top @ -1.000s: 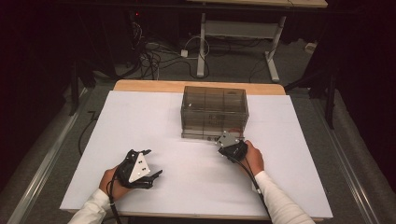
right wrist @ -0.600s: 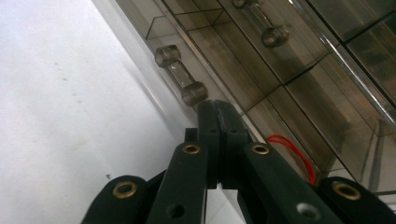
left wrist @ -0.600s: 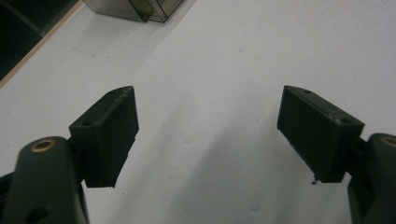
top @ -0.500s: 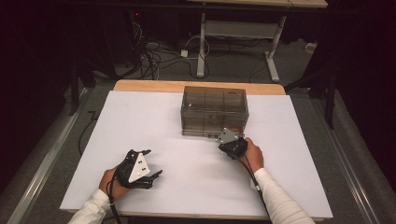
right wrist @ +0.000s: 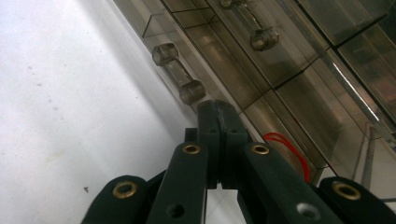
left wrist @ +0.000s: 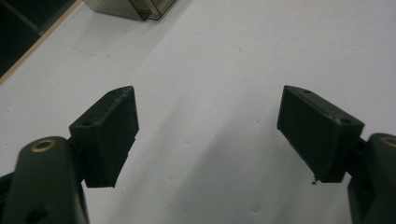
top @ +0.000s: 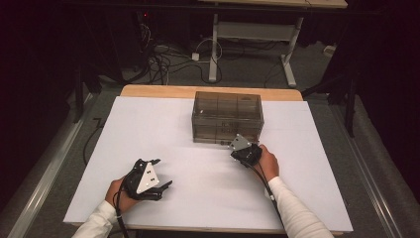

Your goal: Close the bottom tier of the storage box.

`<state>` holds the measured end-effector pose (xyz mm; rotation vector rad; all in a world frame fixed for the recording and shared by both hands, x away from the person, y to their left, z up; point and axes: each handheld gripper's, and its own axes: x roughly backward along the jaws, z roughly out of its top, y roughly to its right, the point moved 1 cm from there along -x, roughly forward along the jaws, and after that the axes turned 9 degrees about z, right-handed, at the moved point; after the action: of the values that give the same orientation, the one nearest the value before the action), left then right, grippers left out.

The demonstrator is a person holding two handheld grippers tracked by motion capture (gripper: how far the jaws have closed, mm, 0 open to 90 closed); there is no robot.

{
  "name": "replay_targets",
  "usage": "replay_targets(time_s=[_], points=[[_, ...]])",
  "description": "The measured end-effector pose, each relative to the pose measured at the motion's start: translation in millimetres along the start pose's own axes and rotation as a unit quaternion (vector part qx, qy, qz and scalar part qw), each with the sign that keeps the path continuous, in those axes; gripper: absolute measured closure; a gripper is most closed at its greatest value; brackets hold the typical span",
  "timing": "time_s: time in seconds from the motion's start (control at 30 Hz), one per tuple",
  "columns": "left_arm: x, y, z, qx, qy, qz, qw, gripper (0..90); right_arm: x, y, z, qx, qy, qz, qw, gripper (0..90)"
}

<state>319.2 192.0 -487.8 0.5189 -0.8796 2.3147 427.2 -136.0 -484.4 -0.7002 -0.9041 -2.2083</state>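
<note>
Right tongs (right wrist: 218,109), pressed together and empty, sit just below the drawer handle (right wrist: 179,73) on the clear drawer box (top: 227,116) mid-table, handle axis running diagonally; left tongs (left wrist: 205,135) spread, near front-left edge.

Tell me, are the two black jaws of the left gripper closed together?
No, the left gripper stands wide open, with bare white table between its jaws.

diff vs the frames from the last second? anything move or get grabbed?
No visible change. The right gripper sits shut at the front of the clear drawer box, just below a drawer handle, holding nothing. The left gripper rests open on the white table, as before. The box has not shifted.
</note>
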Motion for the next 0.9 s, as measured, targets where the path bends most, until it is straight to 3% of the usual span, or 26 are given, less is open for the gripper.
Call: replay_targets(time_s=[0.9], points=[[-0.9,-0.8,-1.5,0.001,-0.002,0.0,1.0,19.8,-6.5,5.6,1.6,0.003,-0.009,-0.011,0.9999,90.0]])
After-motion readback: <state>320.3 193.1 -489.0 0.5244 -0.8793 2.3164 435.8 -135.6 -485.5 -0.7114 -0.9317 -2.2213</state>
